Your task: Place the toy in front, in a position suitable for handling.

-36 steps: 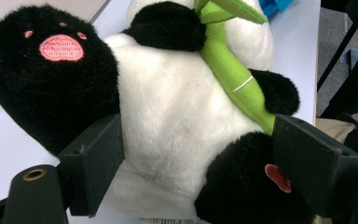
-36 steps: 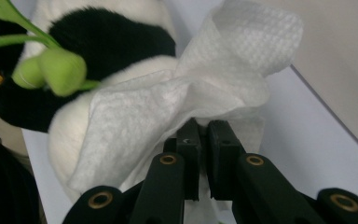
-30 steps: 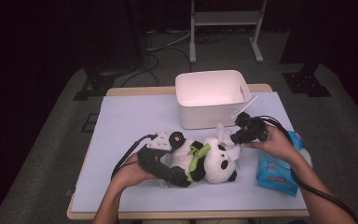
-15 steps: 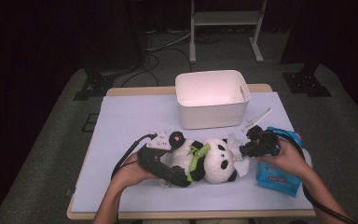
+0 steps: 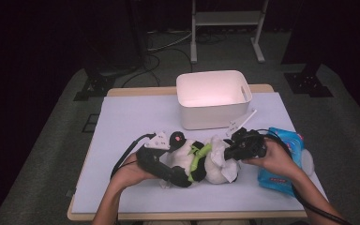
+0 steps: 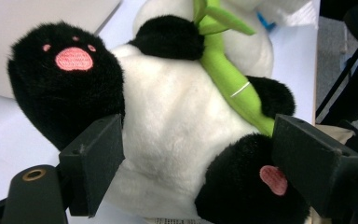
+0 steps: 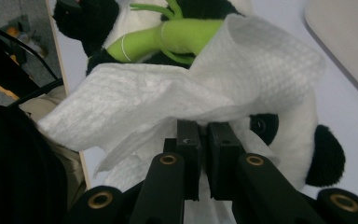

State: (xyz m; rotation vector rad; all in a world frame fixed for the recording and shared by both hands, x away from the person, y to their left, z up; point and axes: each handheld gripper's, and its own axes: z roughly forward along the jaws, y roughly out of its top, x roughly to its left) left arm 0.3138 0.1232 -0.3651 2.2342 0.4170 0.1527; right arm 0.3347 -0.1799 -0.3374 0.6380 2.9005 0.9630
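The left gripper (image 5: 168, 161) sits nearest the person's side of the surface (image 5: 122, 122), its jaws spread wide around the lower body of a plush panda (image 5: 201, 161), one pad against the black leg and the other against the second leg with its pink sole, so it is clamped on the toy's soft bulk; the panda lies on its back, roughly across the middle of the surface, its long axis running left to right in the high view, feet toward the left gripper and head toward the right one, belly and a green bamboo stalk (image 6: 223, 70) facing up; just beyond its head the right gripper (image 7: 204, 135) has its jaws pressed together on a fold of a white wet wipe (image 7: 177, 88), which drapes limply over the panda's face; the toy looks light, squashy and not at all fragile, so a broad hold across the body or legs should steady it best, though the fur may let it roll under a rubbing stroke; the wipe is thin, floppy and likely damp, best pinched at a bunched edge as it is now, since a loose corner would slip or tear; to the right lies a blue pack of wipes (image 5: 281, 159), and farther back stands an empty white bin (image 5: 213, 101) near the far edge.
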